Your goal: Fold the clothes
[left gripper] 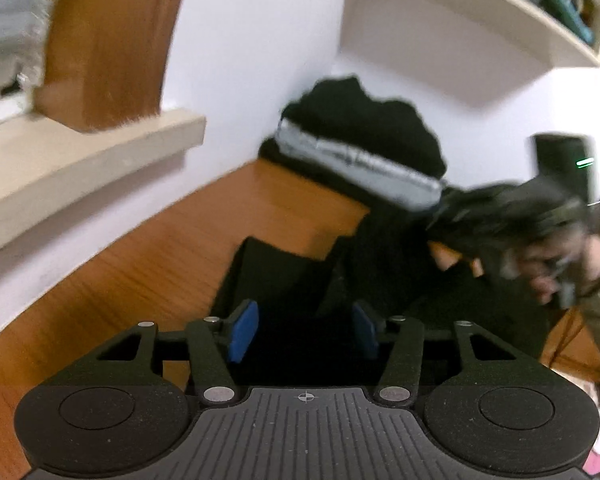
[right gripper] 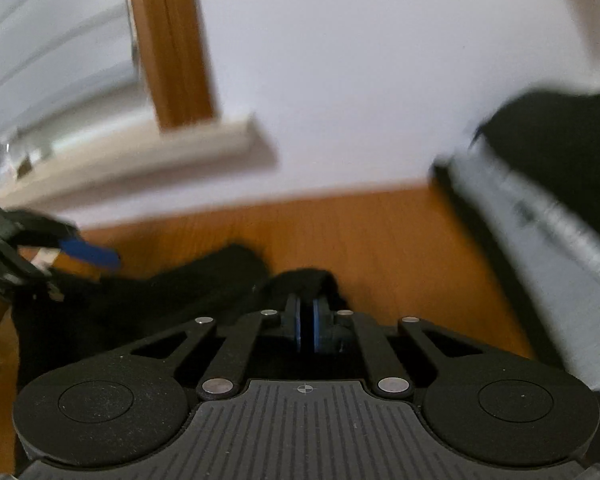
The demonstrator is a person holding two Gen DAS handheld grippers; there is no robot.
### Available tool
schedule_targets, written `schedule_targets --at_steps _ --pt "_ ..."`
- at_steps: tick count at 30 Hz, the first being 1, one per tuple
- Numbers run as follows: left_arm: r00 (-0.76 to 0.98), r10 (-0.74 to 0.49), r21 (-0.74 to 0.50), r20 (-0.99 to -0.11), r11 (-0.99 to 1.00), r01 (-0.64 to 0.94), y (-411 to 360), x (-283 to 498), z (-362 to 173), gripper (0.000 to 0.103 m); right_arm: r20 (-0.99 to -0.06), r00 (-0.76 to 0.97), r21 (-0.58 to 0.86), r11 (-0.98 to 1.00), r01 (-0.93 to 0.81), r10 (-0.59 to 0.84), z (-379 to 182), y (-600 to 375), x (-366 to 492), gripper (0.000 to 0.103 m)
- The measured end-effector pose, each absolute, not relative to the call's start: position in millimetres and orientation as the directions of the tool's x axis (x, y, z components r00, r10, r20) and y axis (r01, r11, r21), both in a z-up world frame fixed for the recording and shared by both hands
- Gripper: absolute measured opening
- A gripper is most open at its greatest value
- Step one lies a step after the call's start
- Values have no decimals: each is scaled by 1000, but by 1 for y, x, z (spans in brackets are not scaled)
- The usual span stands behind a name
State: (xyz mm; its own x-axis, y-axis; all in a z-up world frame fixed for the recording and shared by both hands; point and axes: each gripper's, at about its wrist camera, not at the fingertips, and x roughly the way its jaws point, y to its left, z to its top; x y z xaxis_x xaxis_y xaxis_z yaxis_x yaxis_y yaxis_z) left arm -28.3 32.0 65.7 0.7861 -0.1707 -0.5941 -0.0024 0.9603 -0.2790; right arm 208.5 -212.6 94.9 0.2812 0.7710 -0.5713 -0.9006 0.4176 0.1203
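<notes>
Two grippers work a black garment on the wooden surface: left gripper jaws spread, right gripper jaws pinching a fold. Thin purchase risks slippage.

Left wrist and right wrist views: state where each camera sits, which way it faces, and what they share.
Left wrist: on the open left gripper, looking along its fingers over the black garment on the wooden table; the person's hand shows at right.
Right wrist: on the right gripper, shut on a fold of the garment, facing the white wall.
Shared: garment, table, the stack of folded clothes.
</notes>
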Motion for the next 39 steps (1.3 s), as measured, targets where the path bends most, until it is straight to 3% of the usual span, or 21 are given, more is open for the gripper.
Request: schedule_targets --at_steps 1,3,4,5,9,11,13,18,22,33,34,36,37,39 --pt "777 -180 -286 -603 958 0 34 -23 63 53 -571 281 139 429 -893 771 96 -217 212 7" --pt "758 -195 -296 -622 955 3 39 -12 59 31 -614 279 137 448 -884 738 88 -219 217 9" --pt "755 -170 -271 -634 963 -11 39 -10 57 6 -633 282 119 451 -885 721 83 -218 217 13" --pt "750 -144 -245 -645 969 -25 39 -8 56 0 -643 286 107 453 -885 710 80 -219 218 20" --pt "779 -57 -220 -625 970 -106 50 -19 59 0 -583 267 141 419 -897 768 95 -243 212 30" --pt "797 -51 -237 -601 964 -117 52 -33 67 4 -574 240 130 376 -917 783 102 -253 201 46" --pt "810 -48 -256 -584 958 -127 53 -47 72 9 -571 222 103 338 -936 790 107 -259 188 47" --pt "819 -2 -225 -573 962 -155 43 -72 72 9 -572 152 79 239 -968 806 115 -261 147 49" --pt "825 0 -237 -566 958 -162 42 -85 62 9 -575 96 60 159 -985 813 120 -262 115 57" --pt "830 3 -287 -558 938 -196 69 -104 61 9 -659 86 -29 90 -996 748 99 -243 76 63" --pt "831 3 -285 -557 938 -195 68 -104 61 9 -670 103 -62 83 -995 735 96 -241 75 62" --pt "834 3 -281 -552 941 -190 66 -104 63 9 -683 139 -116 81 -990 717 94 -237 79 43" --pt "837 1 -284 -547 941 -187 65 -105 65 9 -683 139 -109 89 -990 717 98 -235 85 26" --pt "844 -5 -286 -537 942 -176 62 -106 69 9 -669 171 -126 116 -985 724 109 -229 98 22"
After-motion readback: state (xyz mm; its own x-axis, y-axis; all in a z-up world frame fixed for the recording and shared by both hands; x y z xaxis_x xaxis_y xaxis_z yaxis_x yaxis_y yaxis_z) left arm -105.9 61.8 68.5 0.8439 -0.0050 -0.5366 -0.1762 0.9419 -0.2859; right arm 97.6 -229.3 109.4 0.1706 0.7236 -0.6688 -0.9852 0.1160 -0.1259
